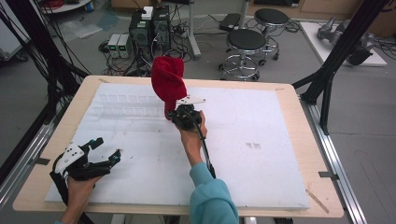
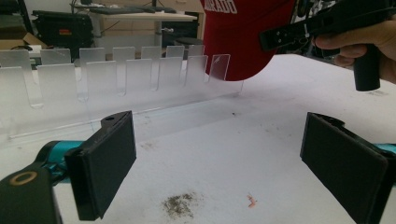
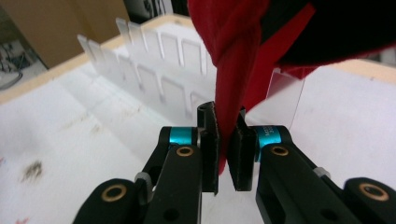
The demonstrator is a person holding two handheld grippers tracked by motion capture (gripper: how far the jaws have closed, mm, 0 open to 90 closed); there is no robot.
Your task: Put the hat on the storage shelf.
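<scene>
We see even, diffuse indoor light with only soft shadows on the white table surface (image 1: pixel 243 140). The high view is slightly soft; in the right gripper view, the red cap (image 3: pixel 233 56) blurs close to the lens.

One red cap (image 1: pixel 167 83); two tongs; one clear rack (image 1: pixel 125 105); two stools (image 1: pixel 245 44)

the clear slotted rack (image 1: pixel 125 106) stands across the counter's (image 1: pixel 289 112) far left; the red cap (image 1: pixel 167 81) hangs at its right end. the white mat (image 1: pixel 243 158) lies bare ahead of the gaping left tongs (image 1: pixel 108 150)
</scene>
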